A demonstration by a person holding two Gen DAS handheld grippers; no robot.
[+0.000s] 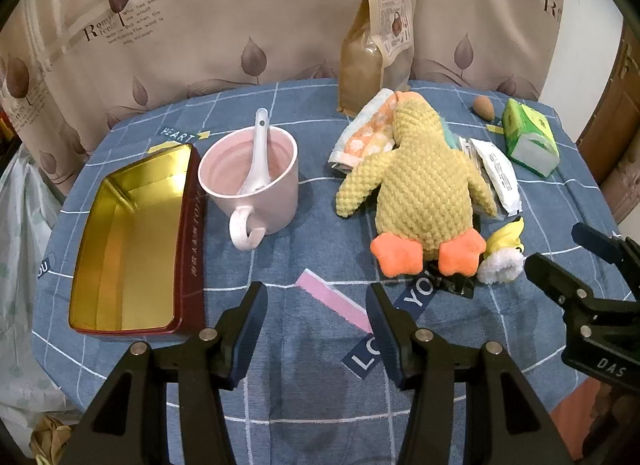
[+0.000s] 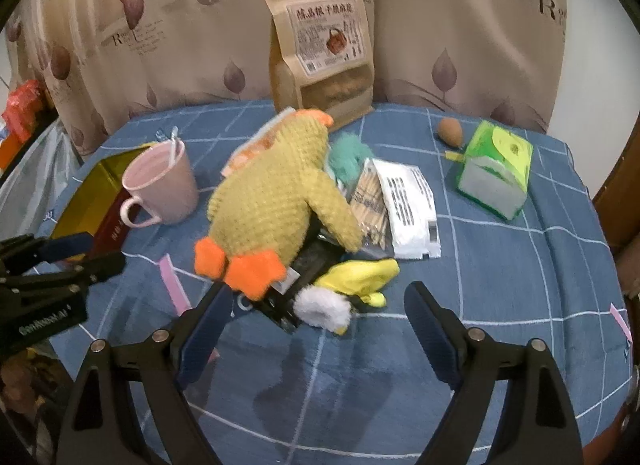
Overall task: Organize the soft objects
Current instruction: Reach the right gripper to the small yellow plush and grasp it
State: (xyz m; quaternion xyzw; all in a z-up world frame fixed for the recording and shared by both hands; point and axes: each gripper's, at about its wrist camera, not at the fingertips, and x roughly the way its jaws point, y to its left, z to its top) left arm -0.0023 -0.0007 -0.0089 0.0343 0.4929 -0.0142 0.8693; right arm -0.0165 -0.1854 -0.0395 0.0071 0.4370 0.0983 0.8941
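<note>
Both our grippers hover empty over the bench.
Right gripper (image 2: 318,323) jaws wide, left gripper (image 1: 316,311) half-open; plush duck (image 2: 276,201) just ahead: soft, light, so we'd pinch its body.

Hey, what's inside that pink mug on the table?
A white spoon stands in the pink mug, its handle leaning on the far rim. The inner wall looks bare; the spoon's bowl covers part of the bottom, so that patch stays unseen.

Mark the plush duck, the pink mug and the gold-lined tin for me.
plush duck (image 1: 416,181): left wrist view, middle of its knitted yellow back.
pink mug (image 1: 280,201): left wrist view, outer wall below the rim.
gold-lined tin (image 1: 132,249): left wrist view, bare gold floor inside.
</note>
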